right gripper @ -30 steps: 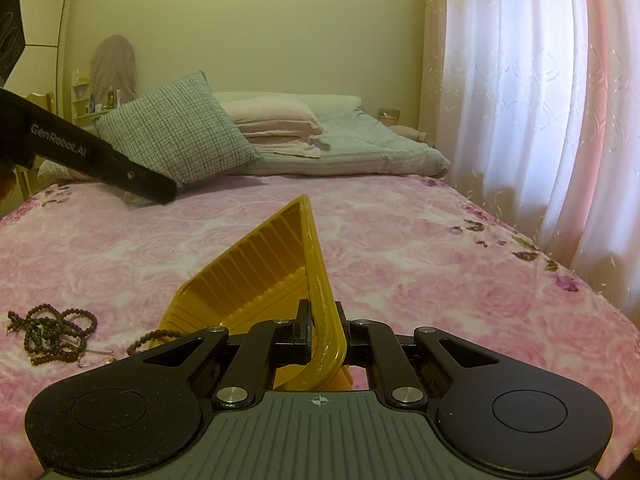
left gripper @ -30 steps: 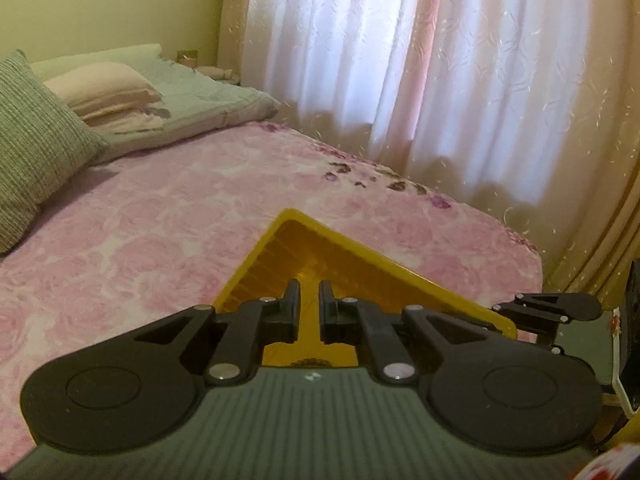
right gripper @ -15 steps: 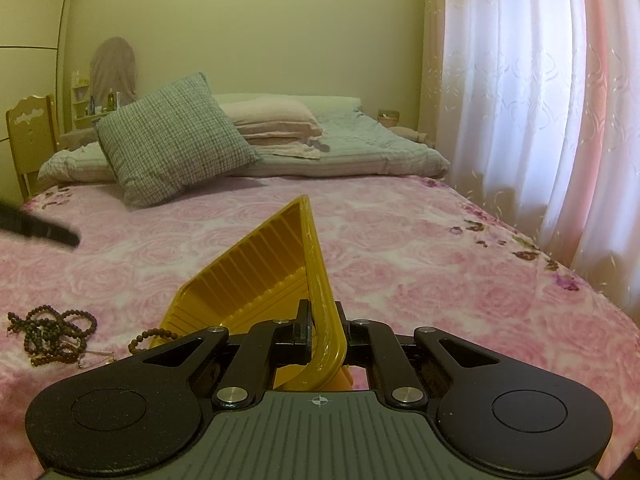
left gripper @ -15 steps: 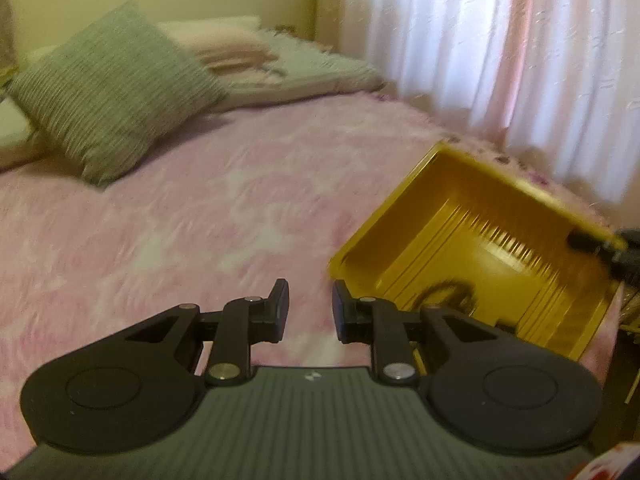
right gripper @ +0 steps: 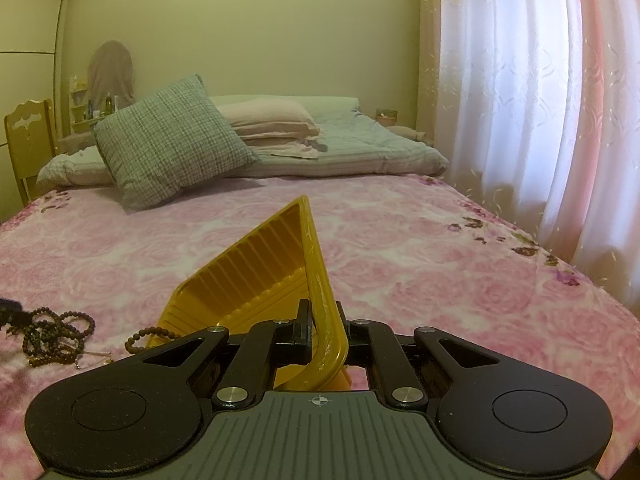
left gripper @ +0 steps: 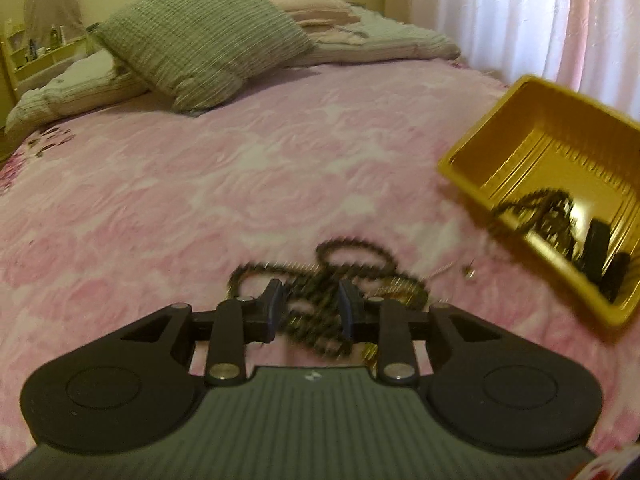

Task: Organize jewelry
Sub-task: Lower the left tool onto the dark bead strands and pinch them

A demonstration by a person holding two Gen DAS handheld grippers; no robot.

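No legible text, label, brand or number is showing in either view. The only sign is a small crosshair mark (right gripper: pixel 319 401) sitting on the ribbed grey body of the right gripper; a similar white mark (left gripper: pixel 311 376) on the left gripper's body is appearing too blurred to read.

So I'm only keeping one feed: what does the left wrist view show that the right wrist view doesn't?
Left wrist only: the left gripper, jaws opening over the beaded necklace pile, touching nothing, and a bead strand inside the tilted yellow tray.

Right wrist only: the right gripper shut on the tray's rim, and a wooden chair.

Both: the tray, the necklace pile, the pink floral bedspread, the checked cushion and the curtains.
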